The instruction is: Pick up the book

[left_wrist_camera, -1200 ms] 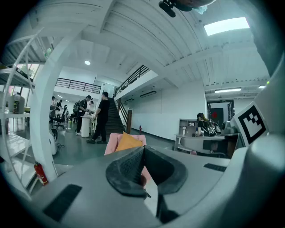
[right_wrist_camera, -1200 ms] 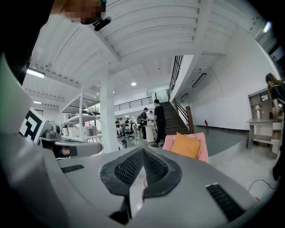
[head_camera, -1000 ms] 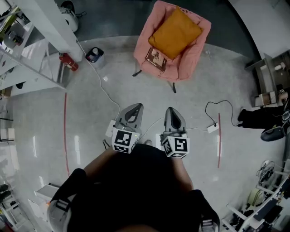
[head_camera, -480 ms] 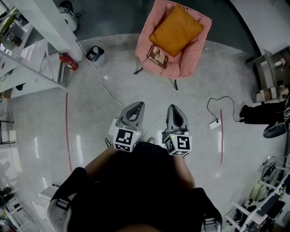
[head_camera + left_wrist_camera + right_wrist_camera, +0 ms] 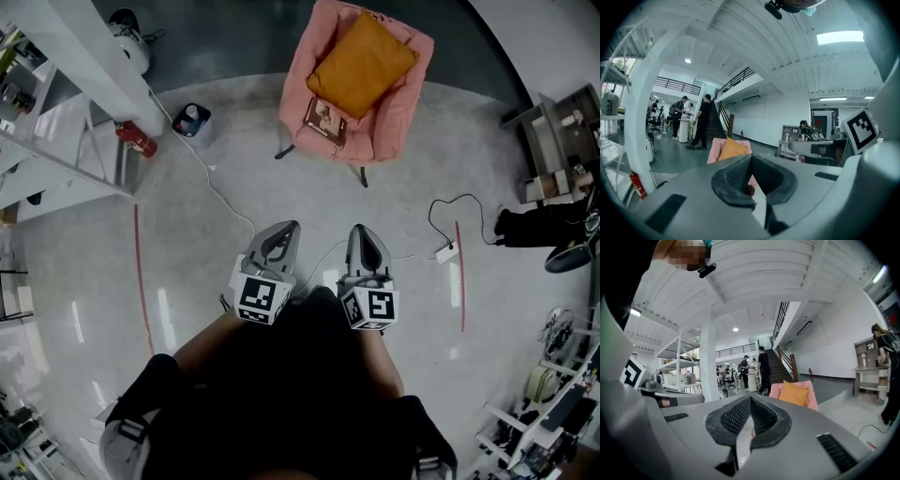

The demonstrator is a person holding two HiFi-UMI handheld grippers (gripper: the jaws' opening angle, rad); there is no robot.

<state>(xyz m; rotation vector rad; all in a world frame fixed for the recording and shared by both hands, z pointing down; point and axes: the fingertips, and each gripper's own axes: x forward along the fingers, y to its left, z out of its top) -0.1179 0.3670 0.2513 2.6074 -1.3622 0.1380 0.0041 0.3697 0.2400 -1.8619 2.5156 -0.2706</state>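
Observation:
The book (image 5: 324,119), with a brown cover, lies on the front left of the seat of a pink armchair (image 5: 398,112), next to an orange cushion (image 5: 361,64). My left gripper (image 5: 281,230) and right gripper (image 5: 363,232) are held side by side in front of the person's body and point toward the chair, well short of it. Both are shut with nothing between the pads. The left gripper view has the closed jaw tips (image 5: 751,157) covering most of the armchair (image 5: 714,151). From the right gripper (image 5: 750,399), the cushion (image 5: 794,393) shows above the jaws. In both gripper views the book is hidden.
A red fire extinguisher (image 5: 137,139) and white shelving (image 5: 56,141) stand at the left. A white cable (image 5: 220,192) and a black cable with a power strip (image 5: 446,251) lie on the floor. Red floor lines (image 5: 460,272) flank me. Desks (image 5: 553,141) are at the right, and people (image 5: 701,122) stand far off.
Both grippers, along with the person, have shifted a little across the floor, and the head view has shifted with them. The jaws stay shut; the book has not moved.

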